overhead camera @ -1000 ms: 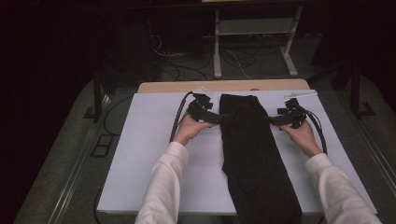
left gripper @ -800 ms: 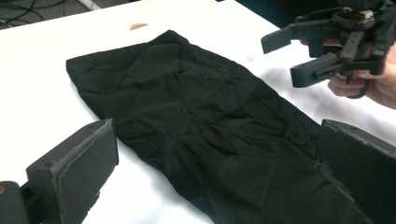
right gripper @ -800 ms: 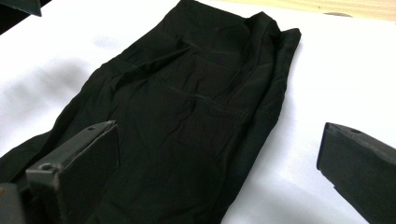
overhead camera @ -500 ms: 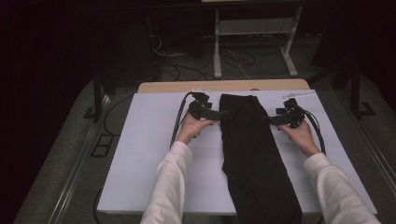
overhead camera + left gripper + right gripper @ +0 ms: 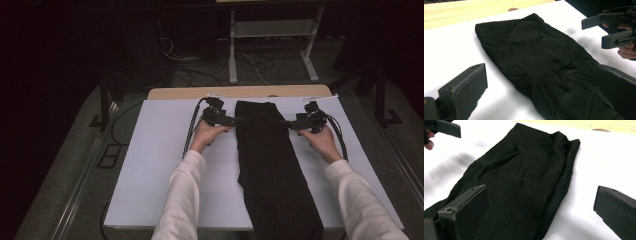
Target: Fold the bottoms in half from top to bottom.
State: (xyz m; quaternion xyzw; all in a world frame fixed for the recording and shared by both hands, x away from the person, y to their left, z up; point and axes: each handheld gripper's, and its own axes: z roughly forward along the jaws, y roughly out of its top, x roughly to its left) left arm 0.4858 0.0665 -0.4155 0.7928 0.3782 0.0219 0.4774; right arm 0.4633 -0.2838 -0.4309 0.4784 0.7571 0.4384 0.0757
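No brand, label or writing readable anywhere. One black garment (image 5: 272,165), folded into a long strip, laid flat on the white table cover (image 5: 155,165); long axis running from the far edge of the table toward the person, near end hanging past the near edge. Far end squared off, stopping just short of the bare wooden strip (image 5: 240,92) beyond the cover. Seams and creases crossing the cloth in both gripper views (image 5: 541,67) (image 5: 524,182).

Two grippers, one on each side of the garment's far part, jaws aimed inward at the cloth. Left gripper (image 5: 235,120) released, jaws spread wide, tips right at the garment's left edge; in its own view, one jaw over bare cover, the other over the cloth. Right gripper (image 5: 290,125) likewise released, jaws wide apart, tips at the garment's right edge; in its own view, cloth edge lying between the jaws. Nothing gripped. Two hands, left hand (image 5: 205,135) and right hand (image 5: 322,142), two white sleeves (image 5: 182,200).
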